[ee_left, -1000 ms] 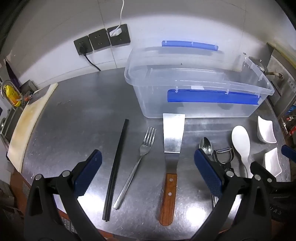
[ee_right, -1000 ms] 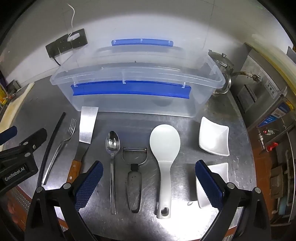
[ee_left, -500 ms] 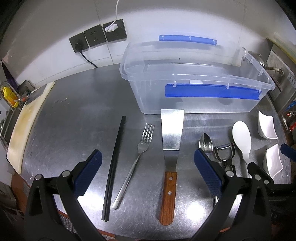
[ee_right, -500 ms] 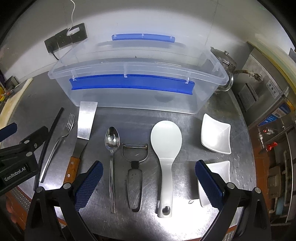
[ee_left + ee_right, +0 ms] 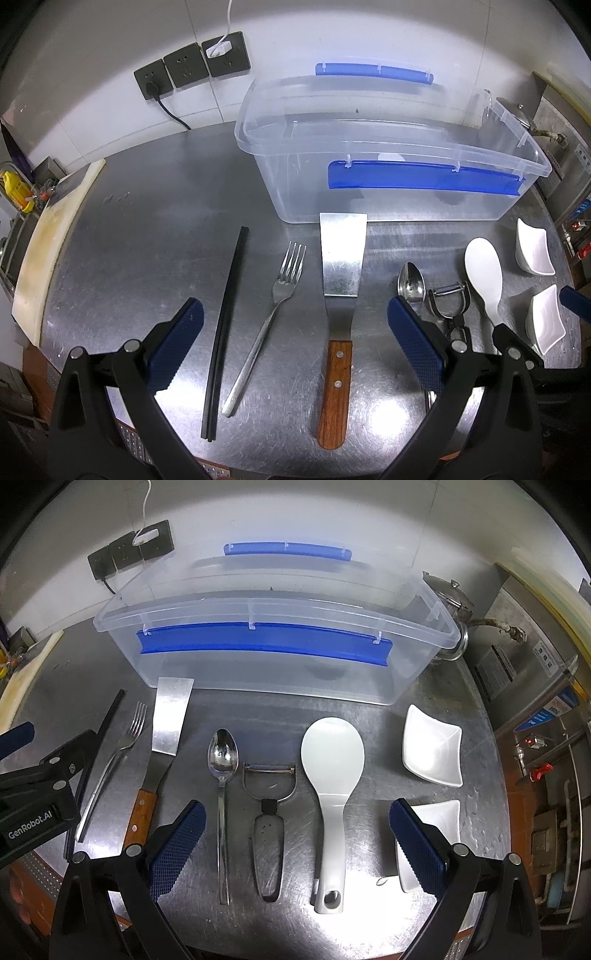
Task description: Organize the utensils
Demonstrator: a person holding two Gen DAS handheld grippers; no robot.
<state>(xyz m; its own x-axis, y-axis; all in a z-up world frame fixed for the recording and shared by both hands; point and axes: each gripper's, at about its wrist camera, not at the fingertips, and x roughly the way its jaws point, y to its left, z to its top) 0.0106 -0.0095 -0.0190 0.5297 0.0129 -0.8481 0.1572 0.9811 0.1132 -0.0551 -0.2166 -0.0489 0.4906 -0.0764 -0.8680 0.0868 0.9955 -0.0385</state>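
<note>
Hovering left gripper [image 5: 295, 343], right gripper [image 5: 295, 843], fingers [image 5: 177, 845] wide apart, empty

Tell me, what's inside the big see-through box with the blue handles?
No utensils that I can see: the clear box looks empty through its walls. One dark smudge shows low on its front wall, and the blue handle covers a strip, so anything small there stays hidden.

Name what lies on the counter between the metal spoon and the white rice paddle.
The peeler lies between the spoon and the rice paddle, touching neither; the right wrist view shows it best.
</note>
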